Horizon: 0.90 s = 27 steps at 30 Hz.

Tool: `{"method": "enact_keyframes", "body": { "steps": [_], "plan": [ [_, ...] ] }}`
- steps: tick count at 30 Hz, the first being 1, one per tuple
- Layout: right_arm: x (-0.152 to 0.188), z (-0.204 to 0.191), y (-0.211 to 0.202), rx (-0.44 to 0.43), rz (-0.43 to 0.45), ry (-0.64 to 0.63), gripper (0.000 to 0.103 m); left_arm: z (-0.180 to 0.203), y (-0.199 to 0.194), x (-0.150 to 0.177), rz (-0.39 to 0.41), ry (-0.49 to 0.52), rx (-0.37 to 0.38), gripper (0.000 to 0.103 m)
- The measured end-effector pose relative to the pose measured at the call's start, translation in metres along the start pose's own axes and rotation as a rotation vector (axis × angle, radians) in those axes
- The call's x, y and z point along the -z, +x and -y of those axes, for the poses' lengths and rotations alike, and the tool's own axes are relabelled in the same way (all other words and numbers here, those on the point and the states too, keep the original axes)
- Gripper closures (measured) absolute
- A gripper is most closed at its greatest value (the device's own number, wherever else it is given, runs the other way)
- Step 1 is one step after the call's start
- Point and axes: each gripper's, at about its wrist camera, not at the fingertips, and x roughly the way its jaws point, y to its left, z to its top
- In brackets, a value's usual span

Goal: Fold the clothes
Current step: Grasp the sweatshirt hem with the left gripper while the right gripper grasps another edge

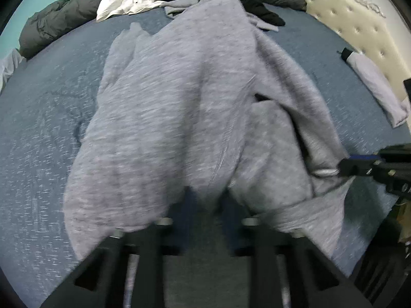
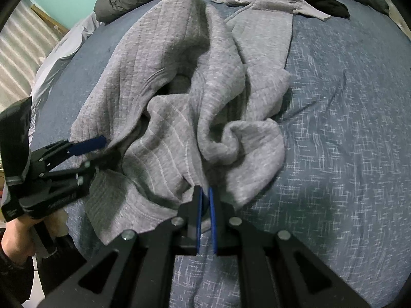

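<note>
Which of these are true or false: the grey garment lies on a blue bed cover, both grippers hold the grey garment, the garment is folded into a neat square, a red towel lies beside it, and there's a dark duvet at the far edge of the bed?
1. The grey garment lies on a blue bed cover. True.
2. The left gripper and the right gripper both hold the garment. True.
3. The garment is folded into a neat square. False: it is bunched and wrinkled.
4. A red towel lies beside it. False: none shows.
5. A dark duvet lies at the bed's far edge. True.
</note>
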Motion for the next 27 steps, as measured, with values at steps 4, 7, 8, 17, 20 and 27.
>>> {"method": "enact_keyframes", "body": {
  "steps": [4,7,8,17,20,27],
  "plan": [
    [-0.003,0.002,0.003,0.009,-0.012,-0.001,0.098,-0.010,-0.013,0.009,0.034,-0.013,0.006,0.097],
    [-0.004,-0.002,0.004,0.030,-0.010,-0.001,0.083,-0.021,-0.030,0.014,0.076,-0.056,0.011,0.097],
    [-0.005,-0.002,0.004,0.035,-0.008,0.000,0.076,-0.024,-0.033,0.016,0.080,-0.065,0.007,0.097],
    [-0.011,-0.013,0.021,0.009,-0.042,-0.007,0.074,-0.026,-0.031,0.011,0.081,-0.057,-0.004,0.097],
    [-0.012,-0.015,0.014,0.009,-0.030,-0.028,0.098,-0.025,-0.046,0.006,0.107,-0.045,-0.006,0.099],
    [-0.039,-0.032,-0.063,0.015,0.118,-0.083,0.099,-0.016,-0.118,-0.022,0.222,0.002,-0.033,0.099]
  ]
}}
